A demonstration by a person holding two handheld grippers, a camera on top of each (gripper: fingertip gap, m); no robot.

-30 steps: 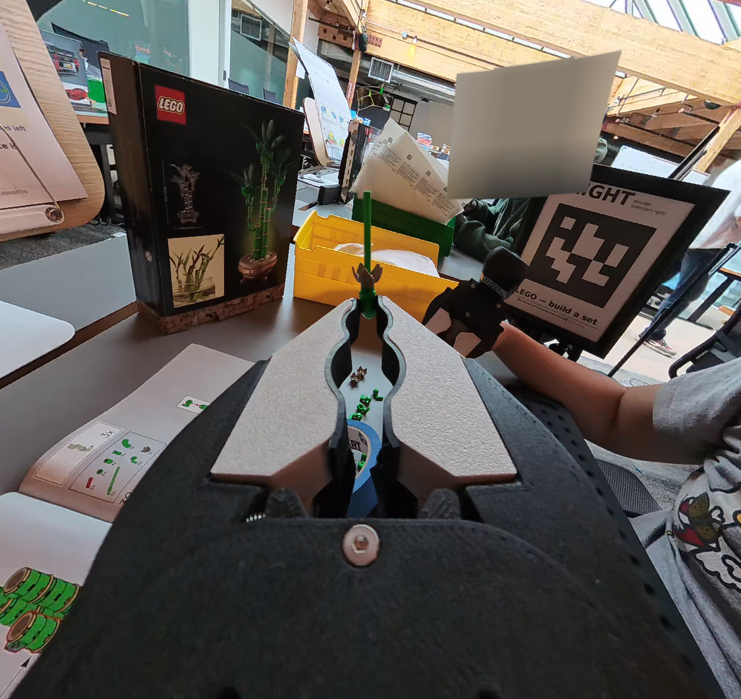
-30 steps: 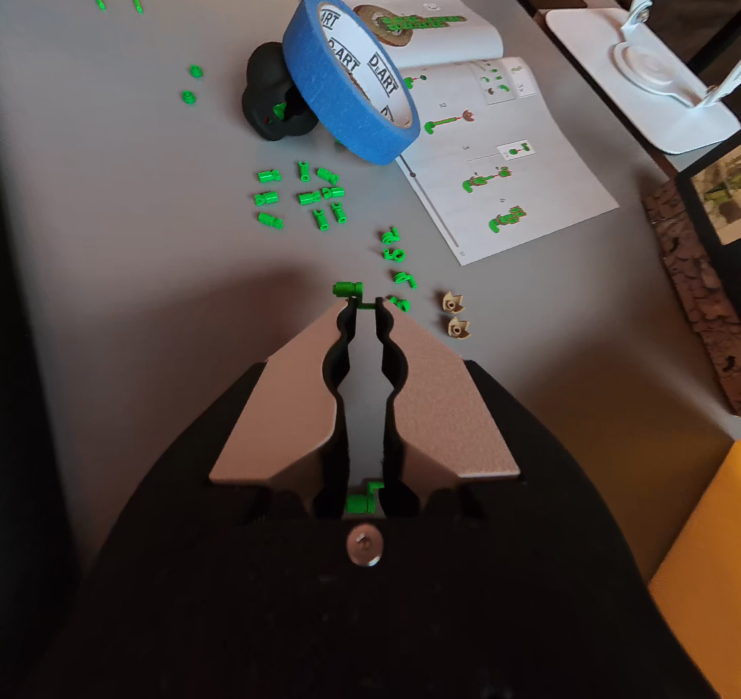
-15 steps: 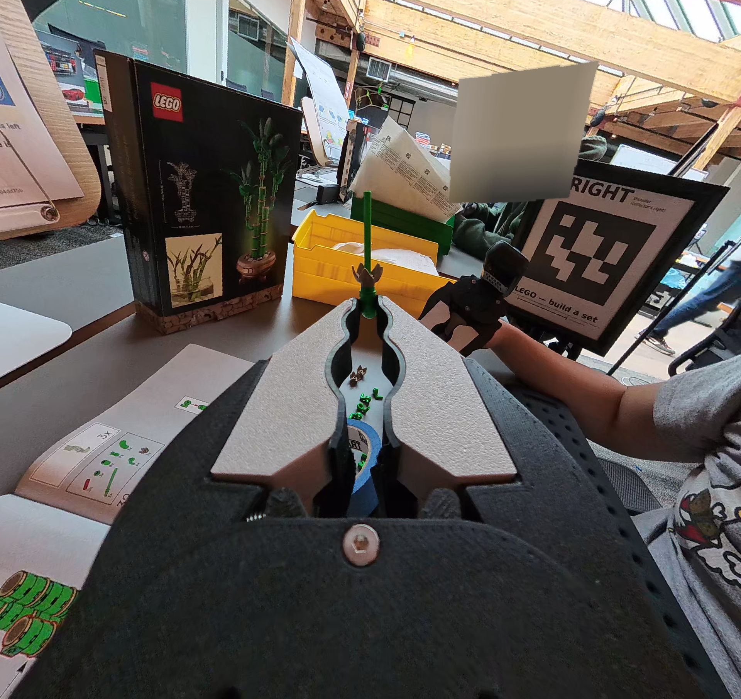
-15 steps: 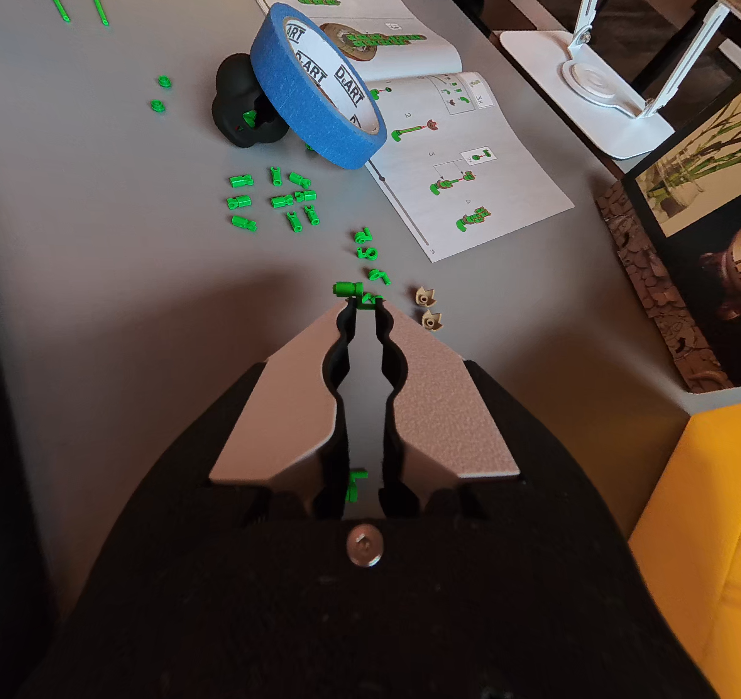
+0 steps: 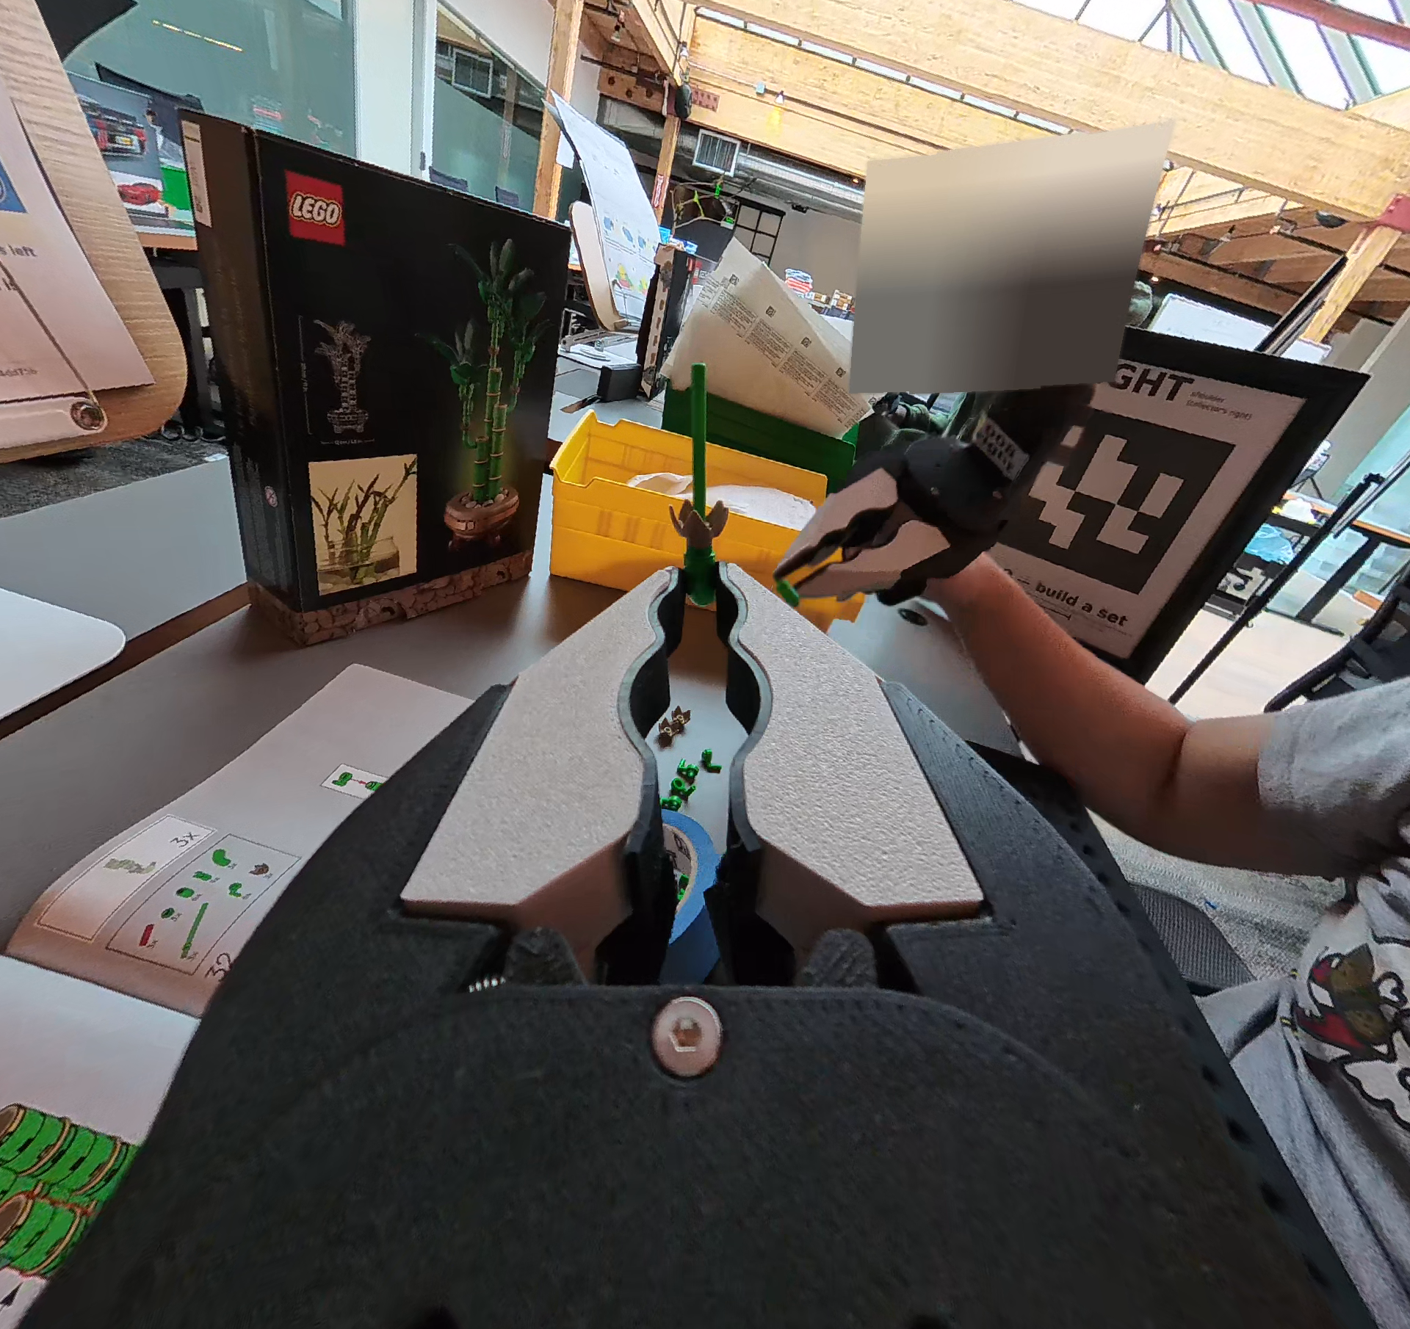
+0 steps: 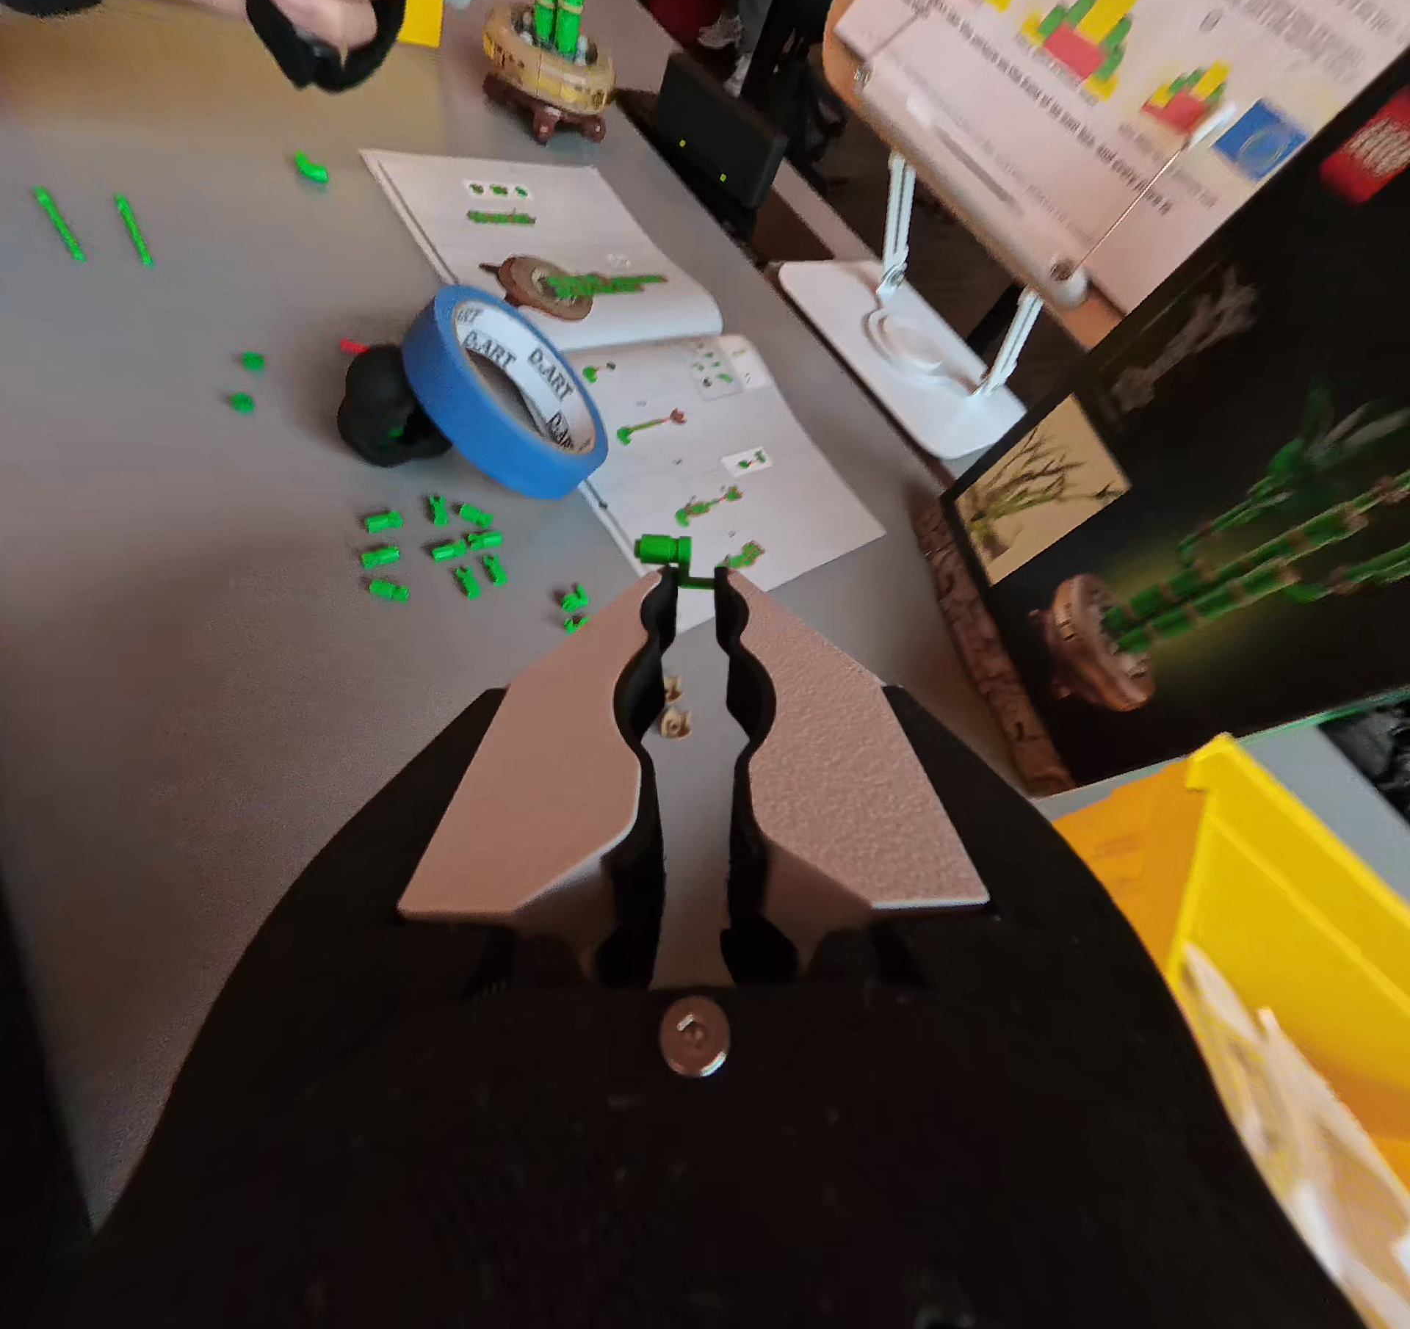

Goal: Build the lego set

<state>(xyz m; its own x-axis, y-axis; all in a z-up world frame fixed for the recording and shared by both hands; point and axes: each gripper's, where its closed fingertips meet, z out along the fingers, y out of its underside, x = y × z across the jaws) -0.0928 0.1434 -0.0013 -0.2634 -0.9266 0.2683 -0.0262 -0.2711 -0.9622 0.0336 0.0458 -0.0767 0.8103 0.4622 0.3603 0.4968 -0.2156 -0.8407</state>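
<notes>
- Two grippers up off the grey tabletop [image 6: 191,682]: the left gripper [image 5: 698,590] pinches a thin upright green lego rod with a brown leafy collar [image 5: 699,468] at its base.
- Right gripper [image 6: 693,581], tips nearly closed, clamps a small green lego connector piece [image 6: 665,551].
- Loose green lego bits [image 6: 435,552] lie mid-table beside a blue tape roll [image 6: 500,392] and the open instruction booklet [image 6: 732,484].

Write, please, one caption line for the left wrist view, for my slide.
Left gripper holds a green stem upright while the right gripper brings a small green piece toward it.
</notes>
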